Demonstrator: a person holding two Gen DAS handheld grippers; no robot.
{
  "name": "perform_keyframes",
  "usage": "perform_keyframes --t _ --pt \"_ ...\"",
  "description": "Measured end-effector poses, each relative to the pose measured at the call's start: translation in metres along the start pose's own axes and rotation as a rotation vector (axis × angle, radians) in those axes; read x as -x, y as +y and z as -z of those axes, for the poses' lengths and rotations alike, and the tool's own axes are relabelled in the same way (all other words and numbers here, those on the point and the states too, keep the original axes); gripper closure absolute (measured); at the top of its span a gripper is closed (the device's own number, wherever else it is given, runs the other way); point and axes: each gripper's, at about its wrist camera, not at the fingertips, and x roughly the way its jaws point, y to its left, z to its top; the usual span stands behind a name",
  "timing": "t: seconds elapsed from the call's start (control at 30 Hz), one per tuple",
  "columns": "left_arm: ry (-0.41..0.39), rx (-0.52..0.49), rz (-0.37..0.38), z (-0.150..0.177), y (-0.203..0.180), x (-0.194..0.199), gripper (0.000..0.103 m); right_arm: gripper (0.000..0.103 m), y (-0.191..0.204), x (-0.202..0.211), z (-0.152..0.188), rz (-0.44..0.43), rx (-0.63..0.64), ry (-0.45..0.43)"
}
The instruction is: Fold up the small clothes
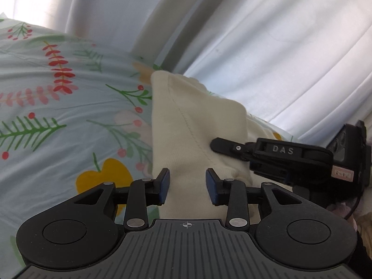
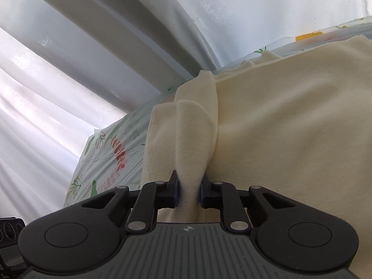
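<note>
Cream garment lies on floral sheet, ahead of both grippers. A bunched fold is pinched by right gripper. Left gripper is held spread, cloth between the pads, unpressed. Fold could be dropped if the thin pinch slips.

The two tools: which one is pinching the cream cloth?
The right tool: its pads squeeze a bunched fold of the cream cloth. The left tool stands open, cloth between its pads but untouched.
</note>
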Motion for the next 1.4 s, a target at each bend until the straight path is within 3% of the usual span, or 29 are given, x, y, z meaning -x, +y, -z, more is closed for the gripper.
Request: perform_keyframes --t 0.17,0.33,0.47,0.57,0.73,0.8,0.9,0.97,1.1,1.13,1.2,1.23,1.4 --pt "0.009 0.016 -0.064 -0.006 0.005 -0.007 0.065 0.09 0.022 0.014 0.007 0.073 0.136 -0.053" --pt "0.032 -0.016 -0.05 -0.005 -0.004 -0.016 0.065 0.091 0.036 0.027 0.008 0.137 0.217 -0.09" --pt "0.031 -0.045 -0.016 -0.006 -0.017 -0.018 0.062 0.091 0.046 0.052 0.015 0.231 0.33 -0.184" --pt "0.047 -0.077 0.006 -0.003 -0.029 -0.024 0.059 0.091 0.036 0.07 0.017 0.282 0.309 -0.215" --pt "0.098 -0.153 0.03 0.004 -0.048 -0.042 0.049 0.09 -0.006 0.079 0.02 0.374 0.197 -0.159" --pt "0.117 -0.154 0.023 0.006 -0.049 -0.049 0.046 0.089 -0.03 0.079 0.019 0.332 0.102 -0.108" --pt "0.133 -0.128 0.036 0.006 -0.042 -0.053 0.043 0.079 -0.058 0.086 0.014 0.219 -0.055 -0.095" --pt "0.142 -0.112 0.043 0.005 -0.038 -0.053 0.042 0.063 -0.071 0.085 0.01 0.134 -0.146 -0.092" --pt "0.146 -0.119 0.036 0.004 -0.038 -0.052 0.04 0.059 -0.07 0.069 0.005 0.092 -0.165 -0.079" --pt "0.144 -0.13 0.031 0.004 -0.04 -0.05 0.04 0.059 -0.064 0.065 0.004 0.104 -0.136 -0.075" --pt "0.135 -0.148 0.017 0.003 -0.043 -0.046 0.04 0.07 -0.049 0.062 0.003 0.16 -0.051 -0.086" --pt "0.128 -0.154 0.01 0.003 -0.044 -0.043 0.041 0.09 -0.042 0.063 0.005 0.196 -0.005 -0.107" --pt "0.088 -0.163 0.008 0.002 -0.049 -0.025 0.043 0.091 -0.006 0.08 0.011 0.356 0.204 -0.259"
